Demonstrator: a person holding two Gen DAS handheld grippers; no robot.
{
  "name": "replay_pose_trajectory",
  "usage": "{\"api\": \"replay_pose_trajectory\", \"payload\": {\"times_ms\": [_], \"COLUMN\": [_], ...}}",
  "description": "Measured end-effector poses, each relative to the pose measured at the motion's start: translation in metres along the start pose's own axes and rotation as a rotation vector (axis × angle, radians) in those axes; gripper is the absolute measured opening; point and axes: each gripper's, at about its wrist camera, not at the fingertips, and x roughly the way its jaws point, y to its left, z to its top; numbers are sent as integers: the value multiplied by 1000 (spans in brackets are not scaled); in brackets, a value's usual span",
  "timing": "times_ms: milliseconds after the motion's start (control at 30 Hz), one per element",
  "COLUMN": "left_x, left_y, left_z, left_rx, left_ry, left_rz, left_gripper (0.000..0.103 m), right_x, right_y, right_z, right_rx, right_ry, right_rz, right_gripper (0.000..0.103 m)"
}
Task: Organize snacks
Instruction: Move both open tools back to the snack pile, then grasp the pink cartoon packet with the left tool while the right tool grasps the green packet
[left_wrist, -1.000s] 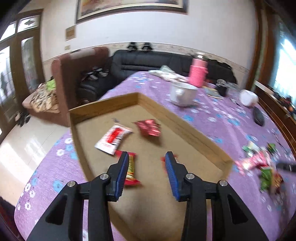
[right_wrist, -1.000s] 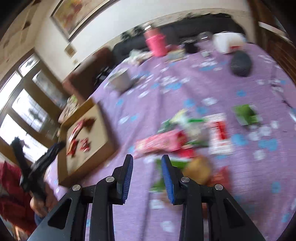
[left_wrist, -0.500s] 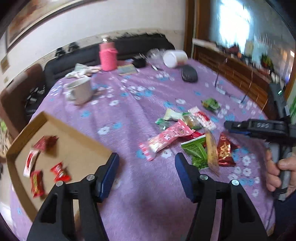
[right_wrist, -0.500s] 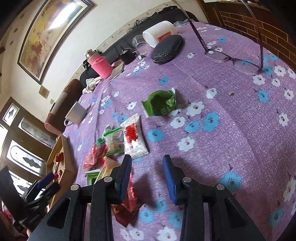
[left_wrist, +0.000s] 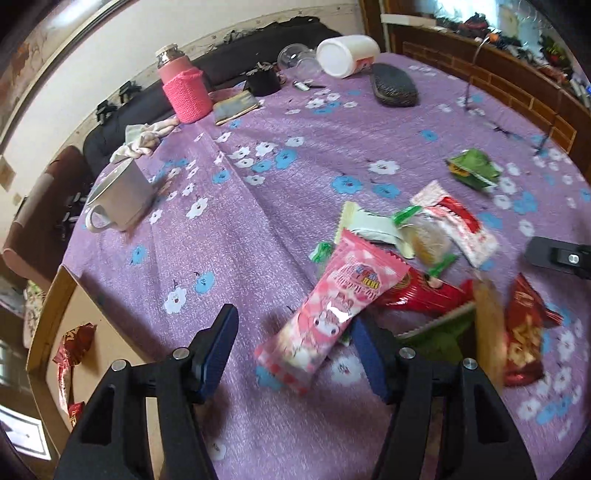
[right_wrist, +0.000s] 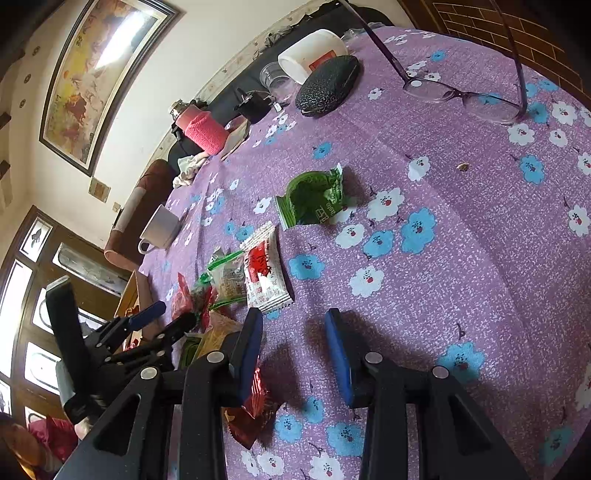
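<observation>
My left gripper (left_wrist: 295, 350) has its jaws apart and closing a little, the lower end of the pink snack packet (left_wrist: 332, 314) lying between them, the pads not pressing it. The right gripper (right_wrist: 295, 354) stands narrowly open over bare purple tablecloth (right_wrist: 461, 258) — nothing between the pads. Just left of it lies a dark red packet (right_wrist: 255, 406). The snack pile sits mid-table, a green packet (right_wrist: 314, 199) apart from it. The wooden tray (left_wrist: 48, 314) — holding red snacks — is at the left table edge.
</observation>
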Motion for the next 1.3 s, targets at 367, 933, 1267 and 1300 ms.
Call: {"api": "replay_pose_trajectory", "payload": {"times_ms": [367,933,1267,1300], "left_x": [0,-28,-22,-21], "left_y": [17,39,40,39], "left_z": [-7,-13,-12,-12], "left_rx": [-137,-201,-216,-214], "left_ry": [-29,-108,-87,-86], "left_rz": [-75,-137,-145,-142], "left_gripper": [23,23,23,23], "right_x": [-14,6,40,43], "right_y": [-1,32,33,36], "right_z": [5,81,77,74], "right_rx": [-10,-68,-249,-280], "right_ry": [-100,-122,-32,-31], "right_rz": [-26,-190,-218,-227], "right_gripper": [43,77,77,77]}}
